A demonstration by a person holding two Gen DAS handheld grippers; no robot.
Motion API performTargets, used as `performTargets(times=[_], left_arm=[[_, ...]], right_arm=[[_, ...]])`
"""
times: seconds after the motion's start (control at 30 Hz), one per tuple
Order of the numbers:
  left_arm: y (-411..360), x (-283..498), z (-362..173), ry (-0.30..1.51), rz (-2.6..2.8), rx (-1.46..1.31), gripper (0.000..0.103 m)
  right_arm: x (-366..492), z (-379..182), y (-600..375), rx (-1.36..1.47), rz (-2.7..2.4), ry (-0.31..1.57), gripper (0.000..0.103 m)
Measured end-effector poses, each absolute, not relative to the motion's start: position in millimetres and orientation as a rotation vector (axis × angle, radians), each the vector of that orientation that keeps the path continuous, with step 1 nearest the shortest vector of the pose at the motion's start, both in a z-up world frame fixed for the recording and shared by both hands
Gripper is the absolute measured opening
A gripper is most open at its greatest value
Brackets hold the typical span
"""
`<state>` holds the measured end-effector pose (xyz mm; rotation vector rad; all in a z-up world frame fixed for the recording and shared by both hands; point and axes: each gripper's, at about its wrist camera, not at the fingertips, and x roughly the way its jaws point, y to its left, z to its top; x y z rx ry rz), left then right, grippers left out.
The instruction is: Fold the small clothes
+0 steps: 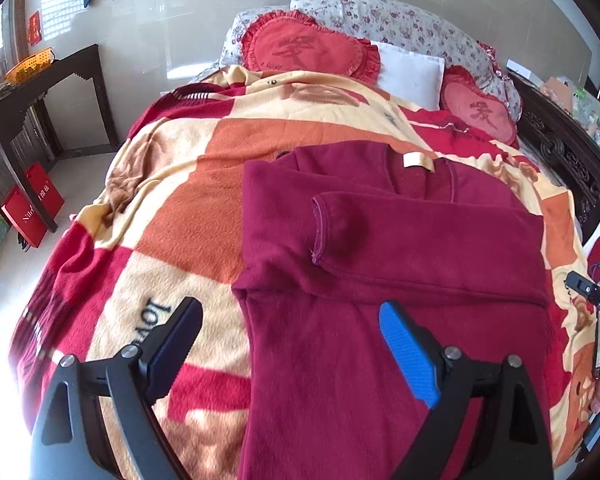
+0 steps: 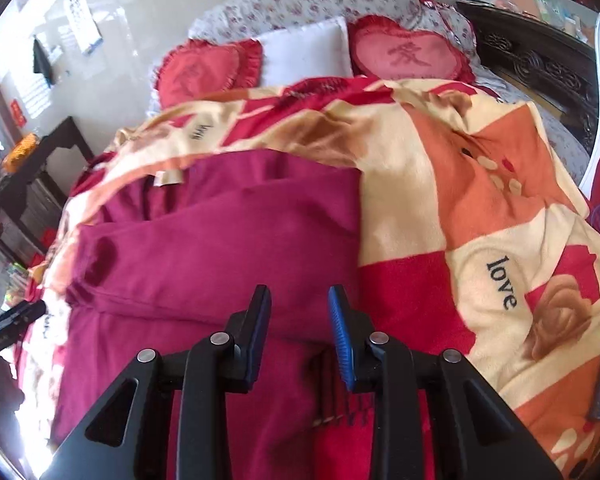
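Maroon sweater [image 1: 380,248] spread on patterned blanket [image 1: 172,184], one sleeve [image 1: 420,240] folded across the chest.

Left gripper [image 1: 290,344] is held wide apart over the hem; right gripper [image 2: 300,328] is parted, nothing pinched.

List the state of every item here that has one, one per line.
Maroon sweater: lies flat on the blanket, partly folded, one sleeve laid across the chest.
Neck label: exposed, facing up.
Blanket: spread over the bed, rumpled at the edges.
Left hand-held gripper: open, empty, above the sweater's edge.
Right hand-held gripper: partly open, empty, above the sweater's edge.
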<state>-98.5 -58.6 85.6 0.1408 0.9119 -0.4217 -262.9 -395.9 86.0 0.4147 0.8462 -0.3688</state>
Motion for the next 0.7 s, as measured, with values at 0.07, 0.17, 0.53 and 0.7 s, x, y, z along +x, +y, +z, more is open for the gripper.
performTargets(times=[0.07, 0.17, 0.53, 0.7], left_arm=[[-53.4, -110.3, 89.2, 0.901, -0.424, 0.138, 0.093], [-47.7, -124.9, 93.3, 0.886, -0.434, 0.146, 0.093], [-32.9, -174.3, 110.6, 0.788, -0.478, 0.188, 0.093], [-31.8, -186.2, 113.2, 0.771, -0.504, 0.197, 0.093]], right_arm=[[-266.2, 91.5, -386.6, 0.418, -0.343, 0.843, 0.017], [-268.9, 97.0, -372.1, 0.413, -0.322, 0.845, 0.018], [-276.5, 114.1, -323.4, 0.382, -0.236, 0.833, 0.023], [-275.9, 117.3, -309.7, 0.373, -0.208, 0.83, 0.023]])
